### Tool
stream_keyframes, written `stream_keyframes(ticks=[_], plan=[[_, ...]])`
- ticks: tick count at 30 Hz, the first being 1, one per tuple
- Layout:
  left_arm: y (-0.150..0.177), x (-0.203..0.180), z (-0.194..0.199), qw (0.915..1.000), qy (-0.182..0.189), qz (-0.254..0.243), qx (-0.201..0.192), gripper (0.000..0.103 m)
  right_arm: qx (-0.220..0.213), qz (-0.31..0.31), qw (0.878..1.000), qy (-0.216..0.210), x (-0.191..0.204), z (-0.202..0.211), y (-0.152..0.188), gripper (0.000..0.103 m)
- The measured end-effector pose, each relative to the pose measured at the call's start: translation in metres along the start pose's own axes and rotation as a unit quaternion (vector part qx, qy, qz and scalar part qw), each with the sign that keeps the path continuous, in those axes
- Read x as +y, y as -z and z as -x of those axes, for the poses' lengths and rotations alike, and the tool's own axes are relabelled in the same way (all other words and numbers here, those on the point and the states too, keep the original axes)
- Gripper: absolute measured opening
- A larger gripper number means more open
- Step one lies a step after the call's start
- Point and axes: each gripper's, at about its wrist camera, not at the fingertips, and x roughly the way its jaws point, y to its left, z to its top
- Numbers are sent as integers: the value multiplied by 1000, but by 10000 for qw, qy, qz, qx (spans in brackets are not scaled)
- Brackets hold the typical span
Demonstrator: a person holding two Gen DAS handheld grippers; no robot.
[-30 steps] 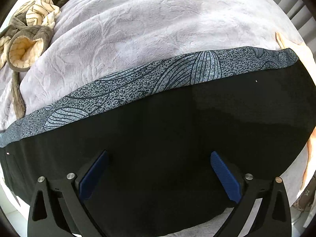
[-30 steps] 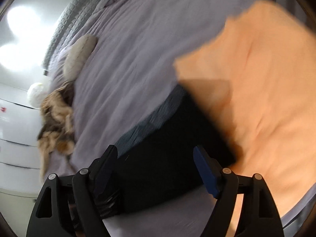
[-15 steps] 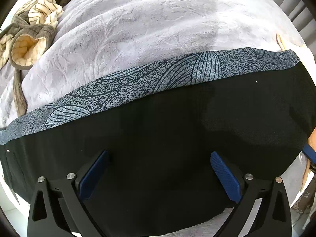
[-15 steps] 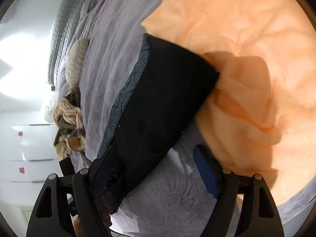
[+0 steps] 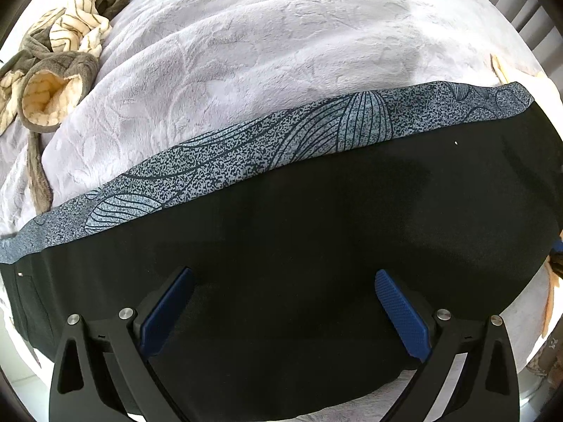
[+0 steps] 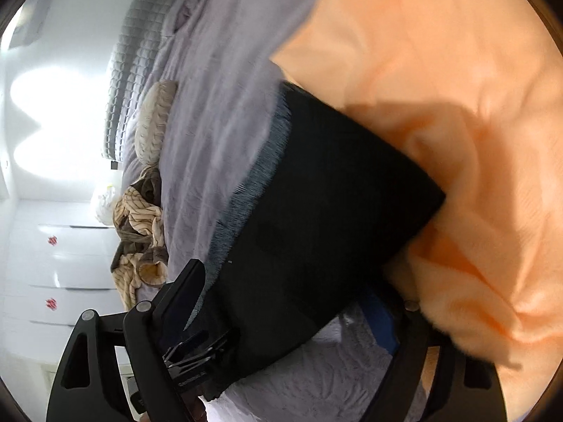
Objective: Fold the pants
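The black pants lie flat on the bed, with a grey leaf-patterned band along their far edge. My left gripper is open and hovers just above the black cloth near its front edge, holding nothing. In the right wrist view the pants run away from me, one end against an orange blanket. My right gripper is open, low over the near end of the pants, its fingers either side of the cloth. The left gripper shows at the lower left there.
A lilac plush bedspread covers the bed. A beige and brown striped garment is heaped at the far left; it also shows in the right wrist view. A grey quilted headboard and white drawers stand beyond.
My right gripper has swung down and in toward the near end of the pants, which now fill more of its view. My left gripper has stayed over the cloth, shifting only slightly.
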Motion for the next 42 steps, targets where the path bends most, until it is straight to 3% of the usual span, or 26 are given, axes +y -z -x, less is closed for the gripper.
stream_keyframes(ticks=[7,14,15,16,17,18,19,21,23,27,30,32,35,36,40,42], plan=[[-1,-2,-1,10000,-15,-14,-11,103,235,507,9984,1,-1,-15,2,92],[1,-1,0,10000,8,2,-15,103,417,123,9988,-216,-7,-14,-7,92],[2,-1,0,10000,17,6,-15,103,413,66,9989,-211,-7,-13,-8,88],[2,0,0,10000,23,9,-12,103,379,16,9991,-188,-8,-11,-9,82],[2,0,0,10000,27,9,-5,103,351,-52,9991,-219,-10,-11,-8,57],[2,1,1,10000,25,2,-4,103,322,-222,9990,-227,-15,-10,-8,26],[1,0,2,10000,12,-28,11,103,279,-344,9986,-294,-19,-10,-6,16],[-1,-1,7,10000,-26,-57,31,103,164,-498,9972,-541,-23,-7,-3,14],[-4,0,20,9999,60,7,-111,87,91,-393,9975,-587,-17,-2,-1,14],[-25,-1,41,9982,182,170,-540,87,64,39,9976,-693,7,7,-2,14],[-49,-8,27,9976,240,428,-493,87,41,293,9972,-686,21,10,-3,14],[-58,-21,5,9987,237,326,-307,87,22,410,9969,-669,26,13,-2,14],[-58,-41,-13,9986,-263,-176,-434,97,48,529,9969,-585,28,11,-1,14],[-58,-41,-12,9980,-280,-278,-490,97,42,557,9970,-540,29,10,-2,14],[-52,-18,7,9991,-30,11,-414,97,-15,657,9963,-556,34,14,-4,14],[-36,-6,24,9982,73,41,-587,97,-17,793,9956,-502,42,16,-1,14]])
